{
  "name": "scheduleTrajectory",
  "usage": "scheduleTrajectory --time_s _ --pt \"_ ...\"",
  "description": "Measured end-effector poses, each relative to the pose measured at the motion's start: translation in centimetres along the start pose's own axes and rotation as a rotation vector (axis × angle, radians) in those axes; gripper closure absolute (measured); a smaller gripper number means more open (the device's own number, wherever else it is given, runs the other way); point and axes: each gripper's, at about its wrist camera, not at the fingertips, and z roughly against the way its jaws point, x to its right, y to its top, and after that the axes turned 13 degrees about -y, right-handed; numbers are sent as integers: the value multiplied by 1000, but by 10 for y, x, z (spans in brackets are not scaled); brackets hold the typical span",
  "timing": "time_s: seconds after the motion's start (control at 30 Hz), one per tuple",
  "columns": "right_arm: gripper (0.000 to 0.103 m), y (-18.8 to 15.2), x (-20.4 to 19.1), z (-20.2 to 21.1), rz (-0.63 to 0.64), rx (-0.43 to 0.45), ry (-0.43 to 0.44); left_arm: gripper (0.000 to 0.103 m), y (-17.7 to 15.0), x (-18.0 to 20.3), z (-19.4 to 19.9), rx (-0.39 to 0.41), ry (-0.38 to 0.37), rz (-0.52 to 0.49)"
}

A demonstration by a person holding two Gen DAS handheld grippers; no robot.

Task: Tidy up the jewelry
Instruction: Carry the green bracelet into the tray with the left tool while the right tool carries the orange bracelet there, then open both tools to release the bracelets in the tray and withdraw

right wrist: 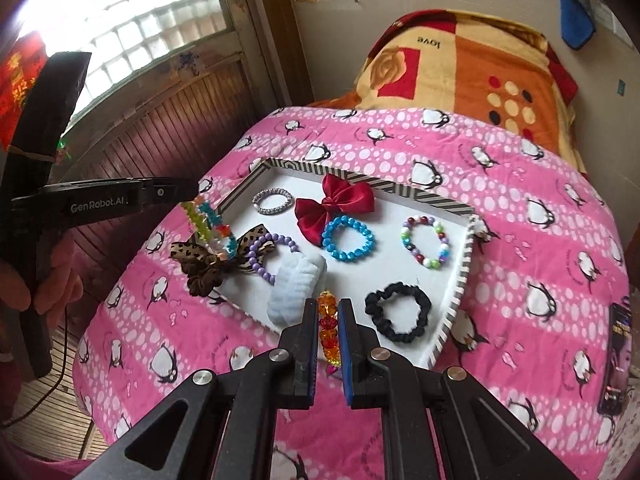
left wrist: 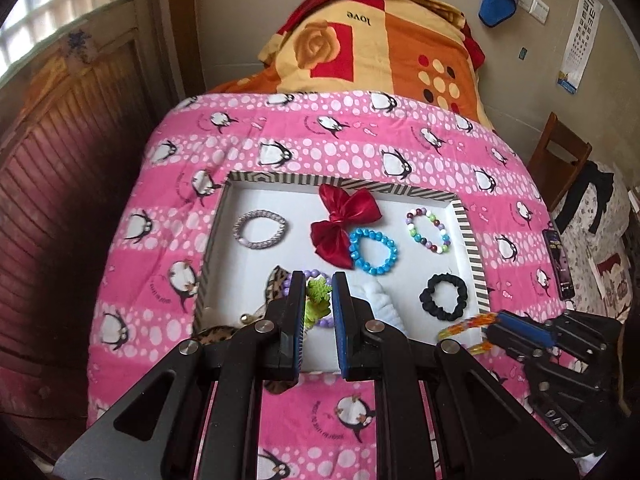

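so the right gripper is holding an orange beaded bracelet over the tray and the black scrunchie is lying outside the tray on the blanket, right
Not quite. The black scrunchie lies inside the tray, in its near right corner, not out on the blanket; the right wrist view shows this. The rest holds: the right gripper is shut on the orange beaded bracelet over the tray's near edge.

A white tray (left wrist: pixel 224 216) with a striped rim lies on the pink blanket. Along its far edge: silver bracelet (left wrist: pixel 260 229), red bow (left wrist: pixel 344 224), multicolour bead bracelet (left wrist: pixel 429 231). Mid-tray: blue bead bracelet (left wrist: pixel 373 251). Near right corner: black scrunchie (left wrist: pixel 443 296). Near edge: purple bead bracelet (right wrist: pixel 269 256), white scrunchie (right wrist: pixel 298 286). A leopard-print scrunchie (right wrist: pixel 208 266) overhangs the left rim.
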Motion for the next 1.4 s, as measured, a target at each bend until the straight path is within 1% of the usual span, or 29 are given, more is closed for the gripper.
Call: scheduleTrajectory --time_s 0.17,0.23,0.37,0.5,0.73,0.97,1.1,1.33,1.4 --pt "94 15 -10 -28 25 -37 7 91 6 1 -23 -35 -28 -1" --pt "94 21 -11 -40 32 -48 4 91 7 -3 -33 -47 -25 0" --pt "94 35 -6 -68 25 -77 -7 91 10 -23 -59 -81 11 25" --pt "94 48 6 -101 10 -115 -40 91 8 -45 -81 -116 40 53" --pt "94 60 33 -137 -40 -157 -85 91 6 -60 -99 -128 88 45" --pt "94 51 38 -156 -35 -196 -126 91 1 -60 -110 -125 130 24" --pt "94 46 41 -161 -58 -205 -139 91 -1 -59 -114 -132 144 23" --pt "94 42 40 -161 -65 -201 -147 91 -4 -60 -115 -135 169 32" --pt "92 43 41 -158 -78 -189 -144 91 -4 -59 -113 -133 175 31"
